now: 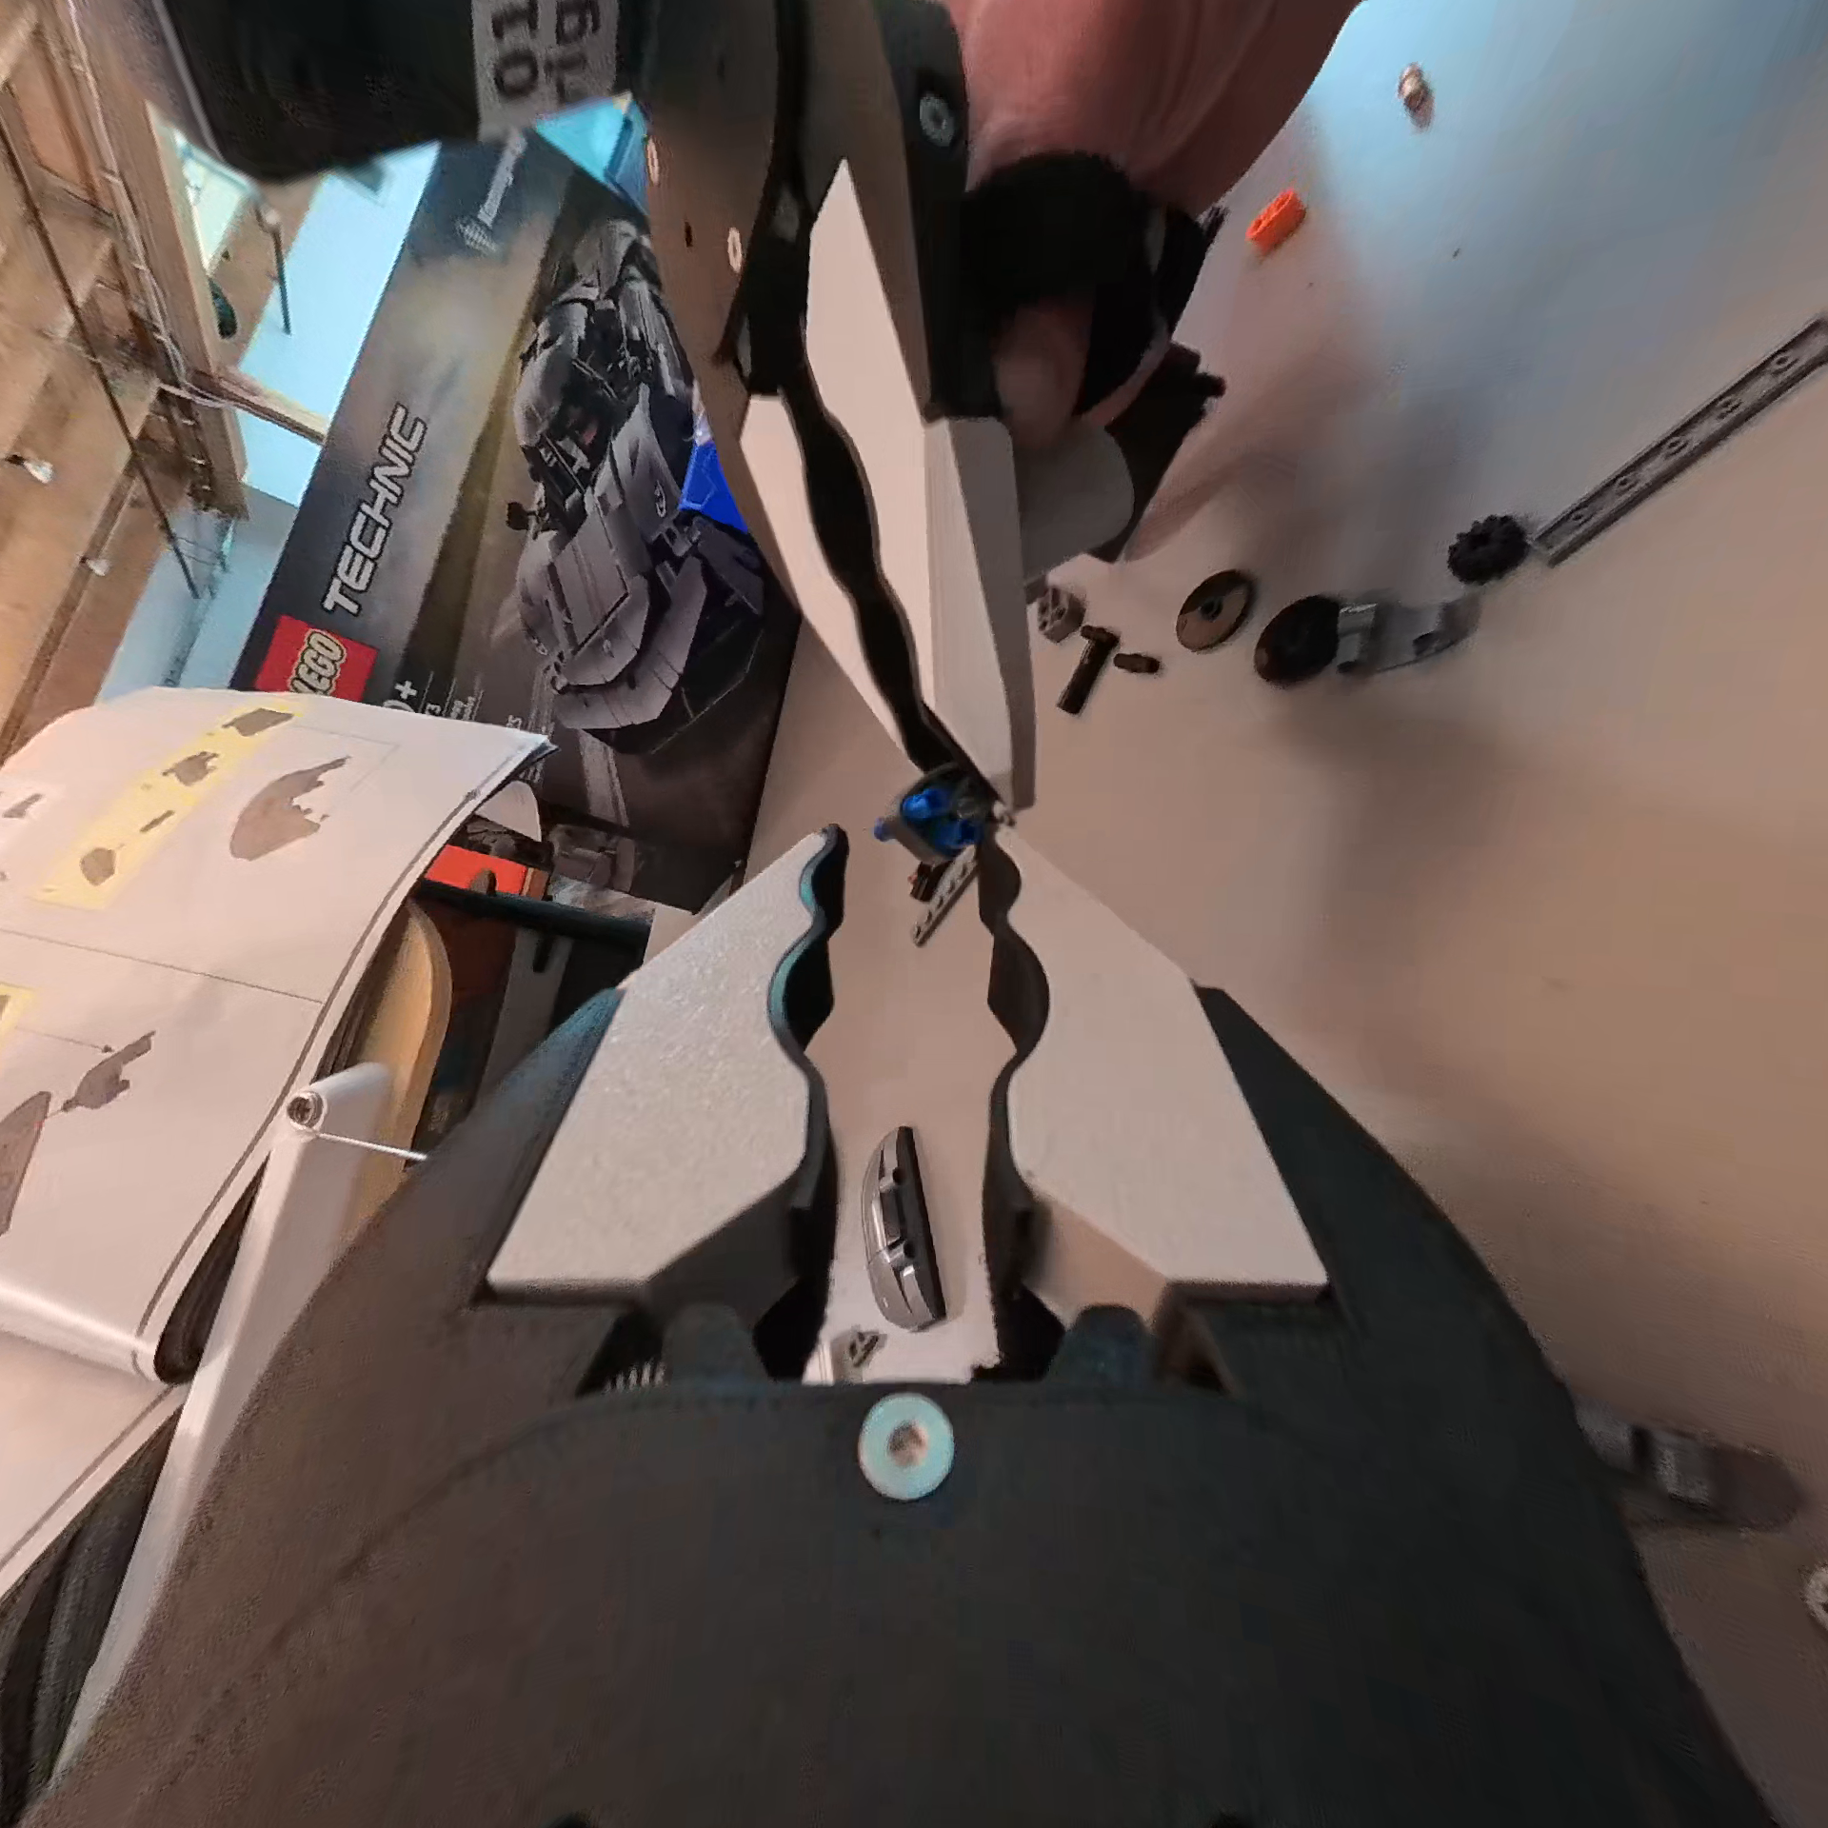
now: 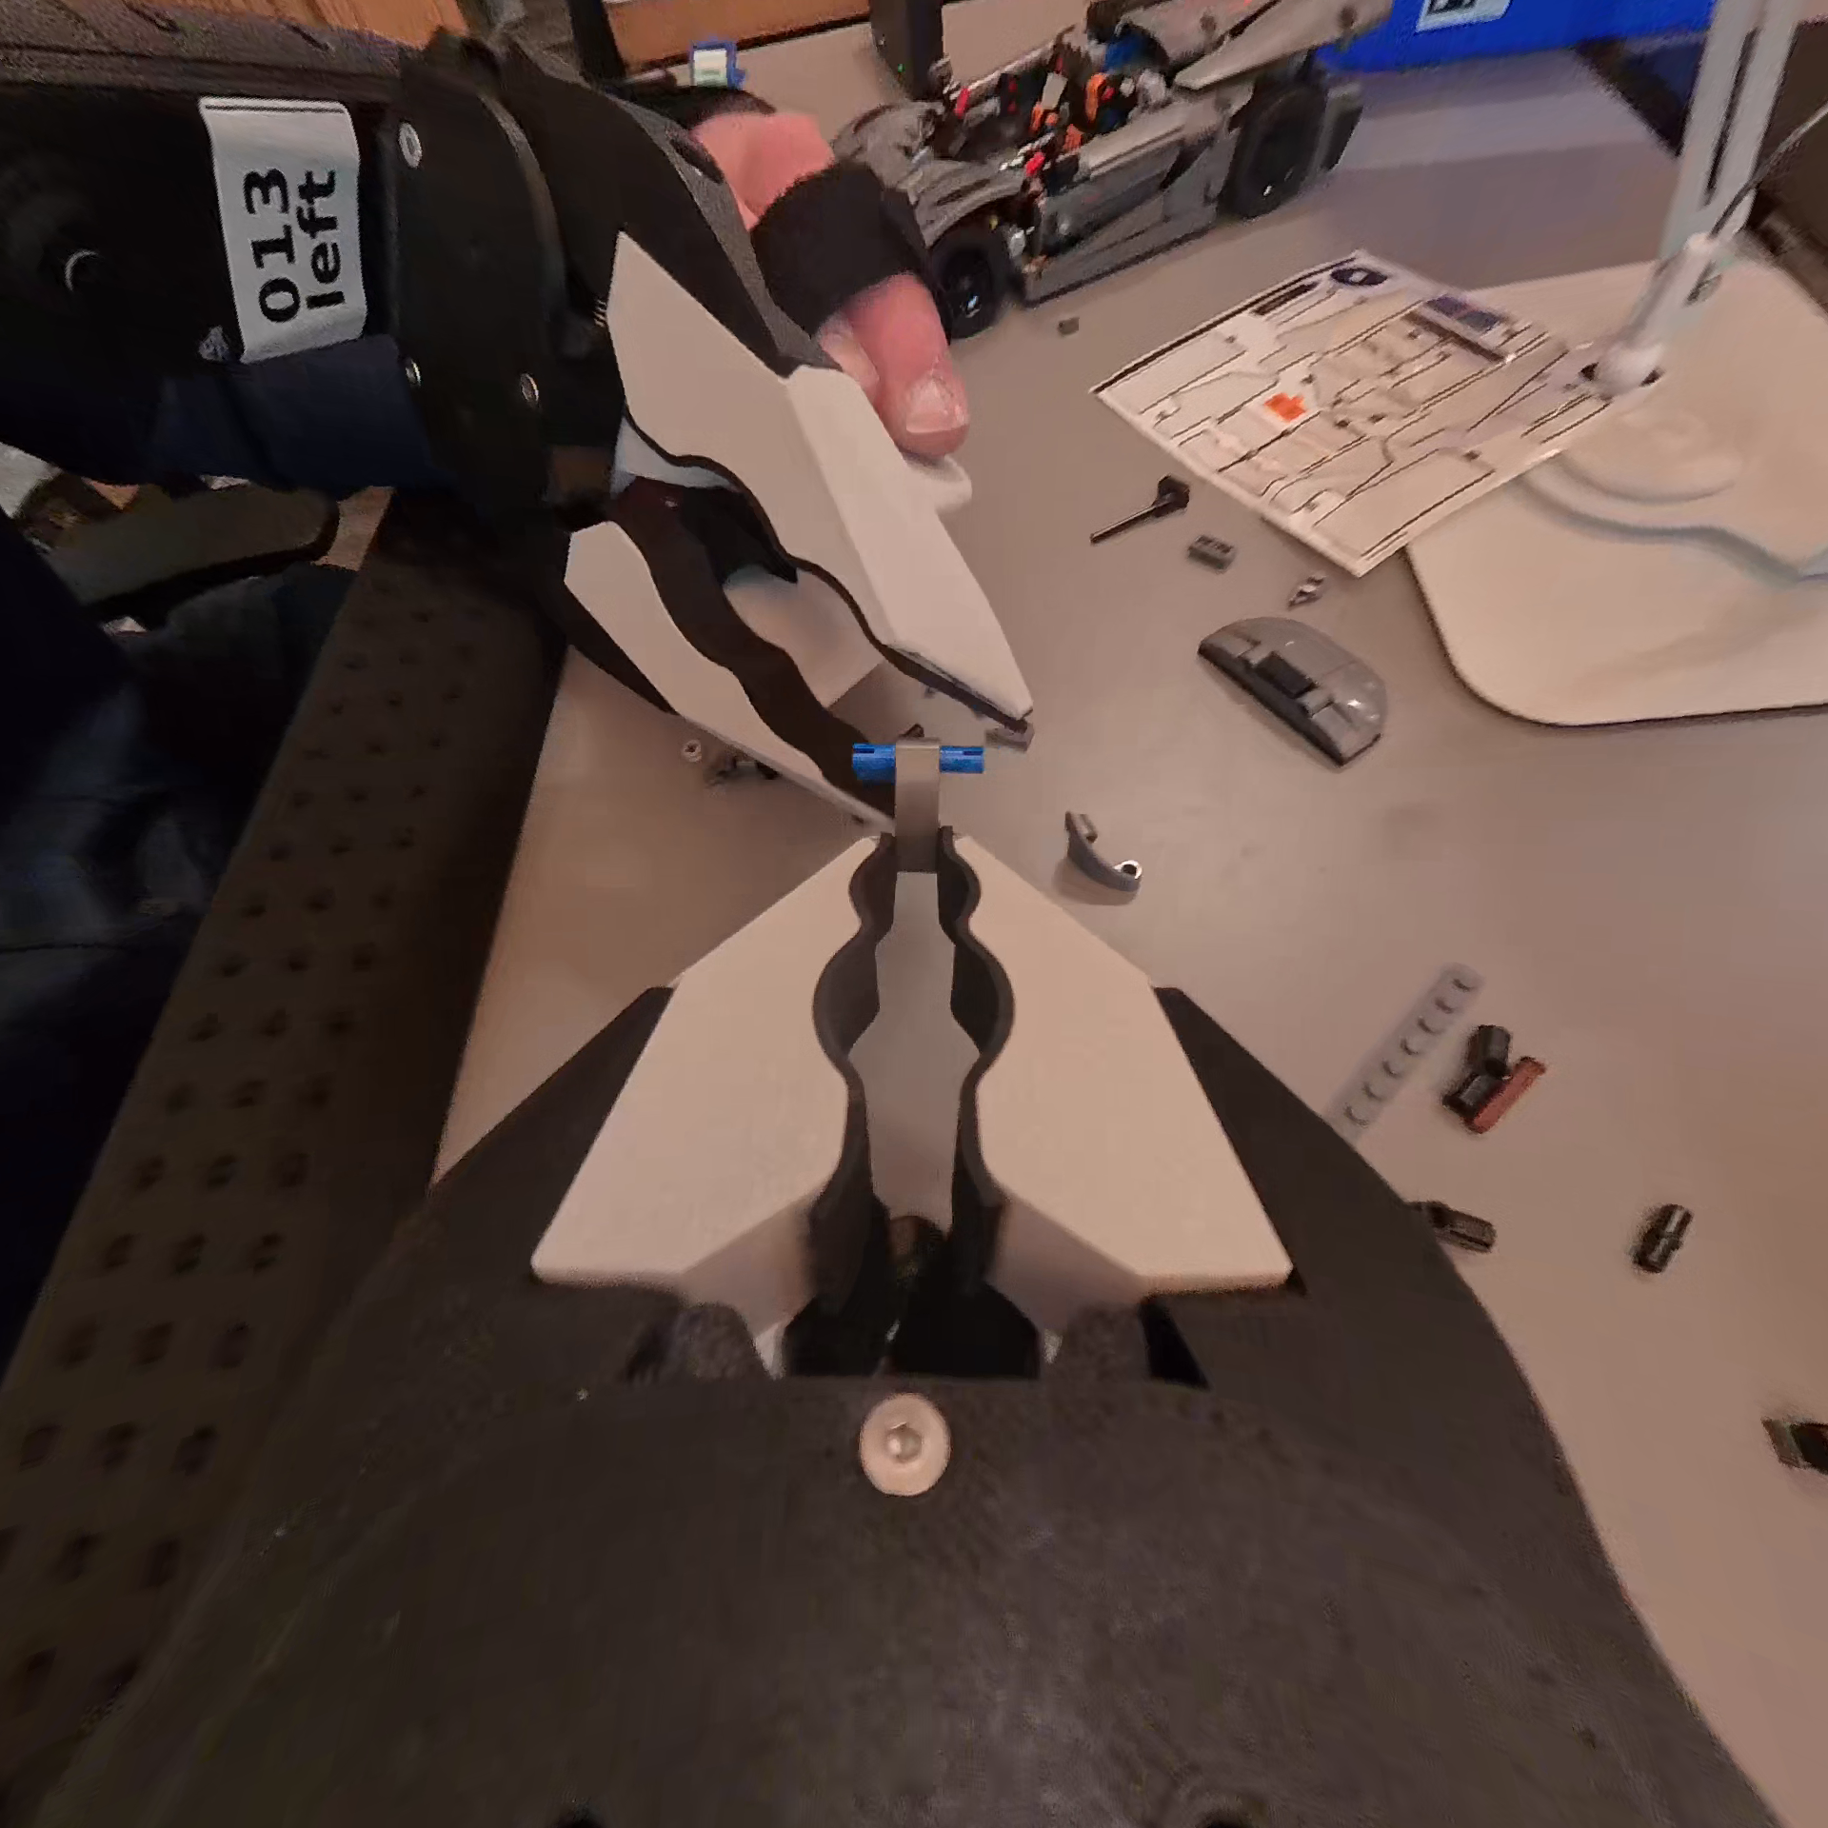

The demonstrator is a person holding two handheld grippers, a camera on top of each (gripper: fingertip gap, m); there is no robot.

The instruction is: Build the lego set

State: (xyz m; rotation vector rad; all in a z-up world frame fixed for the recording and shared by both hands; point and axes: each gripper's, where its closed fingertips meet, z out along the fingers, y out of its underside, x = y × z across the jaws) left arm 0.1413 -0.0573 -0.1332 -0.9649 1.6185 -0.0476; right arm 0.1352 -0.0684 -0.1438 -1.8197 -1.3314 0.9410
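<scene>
The right gripper (image 2: 915, 841) is pinching a flat grey Technic piece (image 2: 915, 791) upright between its tips, and a blue pin (image 2: 918, 762) is sitting crosswise through the top of that piece, just ahead of the fingertips. The left gripper (image 1: 915, 846) is standing spread, its tips flanking the blue pin from the far side, one finger nearly touching the pin's end. To seat the pin well, I judge the left tips should be closing squarely on the pin's end and pushing along its axis while the right grip is holding the grey piece rigid, not letting it twist. Beyond the right gripper's tips, to its right side, a curved grey panel (image 2: 1296, 683) is lying on the pale tabletop (image 2: 1286, 940), with a grey studded plate (image 2: 1410, 1049) and small dark connectors scattered nearer. Farther ahead a sticker sheet (image 2: 1355, 406) is lying flat, and behind it a partly built grey car (image 2: 1108, 138) is waiting. Left of the left gripper, an open instruction booklet (image 1: 178, 940) and the set's box (image 1: 514, 514) are resting.
</scene>
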